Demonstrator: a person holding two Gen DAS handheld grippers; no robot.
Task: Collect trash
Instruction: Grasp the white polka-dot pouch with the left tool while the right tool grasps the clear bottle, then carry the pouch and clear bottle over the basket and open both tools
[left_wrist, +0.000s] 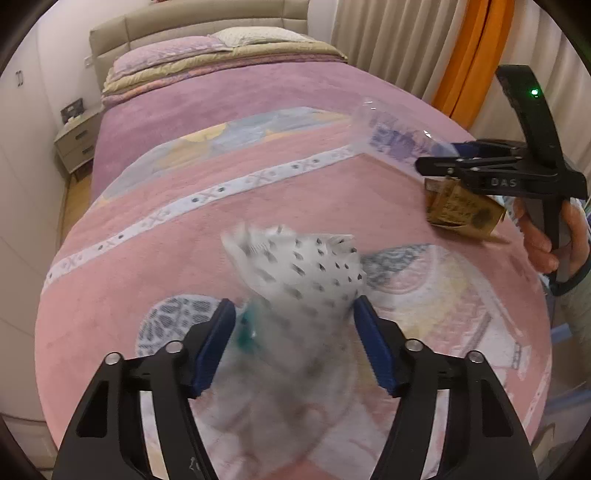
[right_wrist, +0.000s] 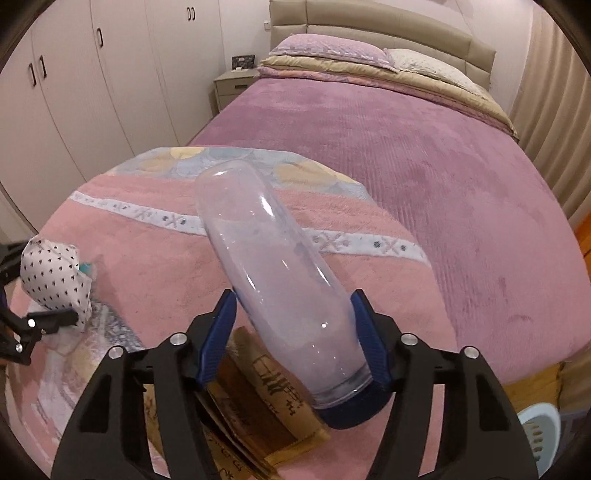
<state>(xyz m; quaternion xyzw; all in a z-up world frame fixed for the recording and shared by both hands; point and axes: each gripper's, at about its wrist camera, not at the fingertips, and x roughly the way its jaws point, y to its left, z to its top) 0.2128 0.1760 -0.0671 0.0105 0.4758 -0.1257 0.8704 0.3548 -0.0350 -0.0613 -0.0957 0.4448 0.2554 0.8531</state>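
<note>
The bottle is clear plastic, smooth and glossy, with bright glints along its side. The bag is thin white spotted plastic, crumpled and dull. The carton is brown printed cardboard, matt and creased. The blanket on the bed is pink fleecy cloth, soft and napped. Each claw, left and right, is matt black plastic with ribbed blue pads and shiny metal pins.

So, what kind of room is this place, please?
Most likely a home bedroom. A large bed with pillows and a padded headboard fills the view, a nightstand stands beside it, and tall wardrobe doors line the wall.
</note>
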